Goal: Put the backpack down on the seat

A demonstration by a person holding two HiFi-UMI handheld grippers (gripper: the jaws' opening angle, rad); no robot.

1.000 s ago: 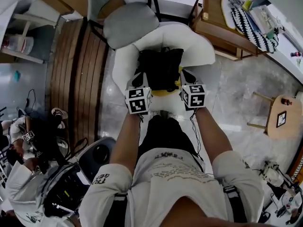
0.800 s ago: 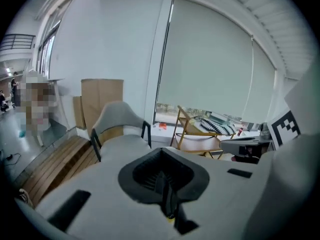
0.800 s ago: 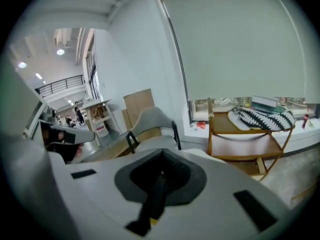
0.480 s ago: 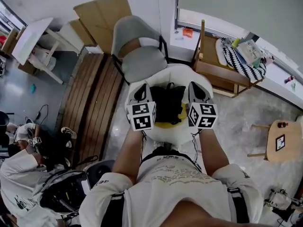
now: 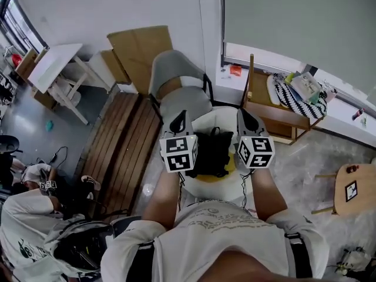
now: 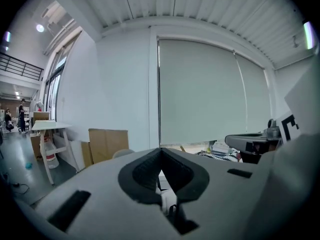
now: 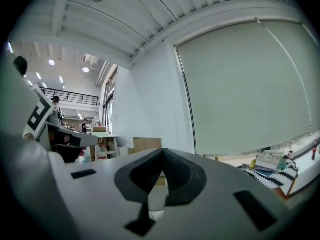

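Between the two claws and below them, the backpack [image 5: 212, 153] is lying on the white seat [image 5: 207, 117]; the left claw [image 5: 178, 118] and right claw [image 5: 246, 117] are both pinching shut, empty.

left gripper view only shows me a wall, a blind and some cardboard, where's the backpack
observer: the head view has the black backpack sitting on the white seat, between the left gripper and the right gripper.
operator: right tongs gripping it
observer: no, the right gripper view shows its tongs shut tip to tip, with nothing seen between the pads.
operator: anything under the bag
observer: a yellow patch shows at its near edge; I cannot tell if it is part of the bag.
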